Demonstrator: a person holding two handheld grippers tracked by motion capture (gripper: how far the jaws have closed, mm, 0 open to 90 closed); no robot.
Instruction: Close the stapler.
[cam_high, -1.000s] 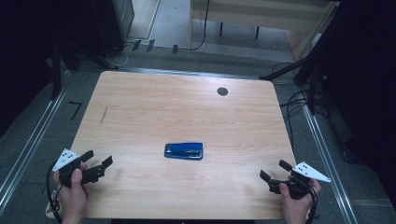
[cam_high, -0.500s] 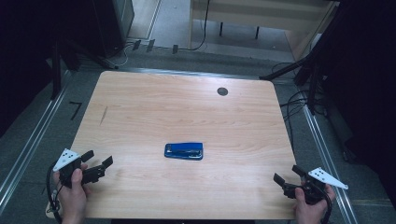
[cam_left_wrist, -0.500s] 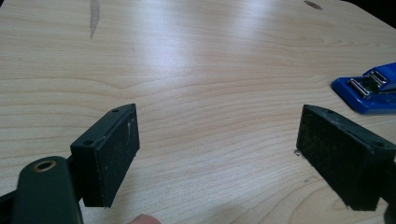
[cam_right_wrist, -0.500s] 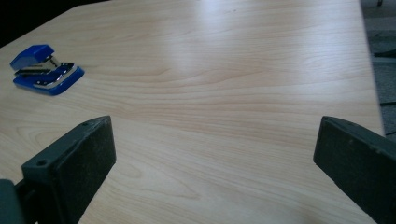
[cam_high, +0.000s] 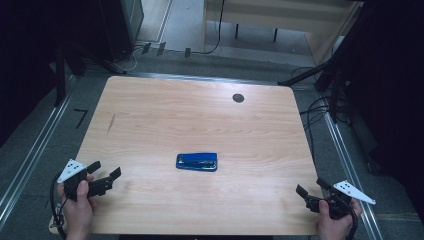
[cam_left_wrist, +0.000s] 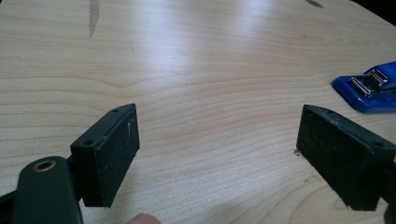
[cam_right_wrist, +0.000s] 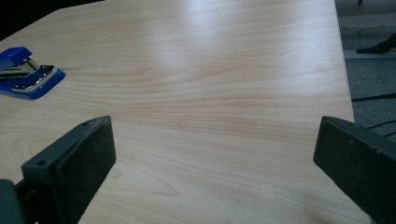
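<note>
1. A wooden counter (cam_high: 200, 120) carries a blue stapler (cam_high: 196, 162) lying flat near its middle.
2. The left gripper (cam_high: 106, 176), jaws apart and empty, sits well left of the stapler.
3. The right gripper (cam_high: 312, 191), jaws apart and empty, sits well right of it.

Light wood-grain table (cam_high: 200, 120) with rounded corners. A blue stapler with a metal inner channel (cam_high: 197, 162) lies flat near the table's middle, long axis left-right. A small dark round disc (cam_high: 238, 98) sits near the far right edge.
</note>
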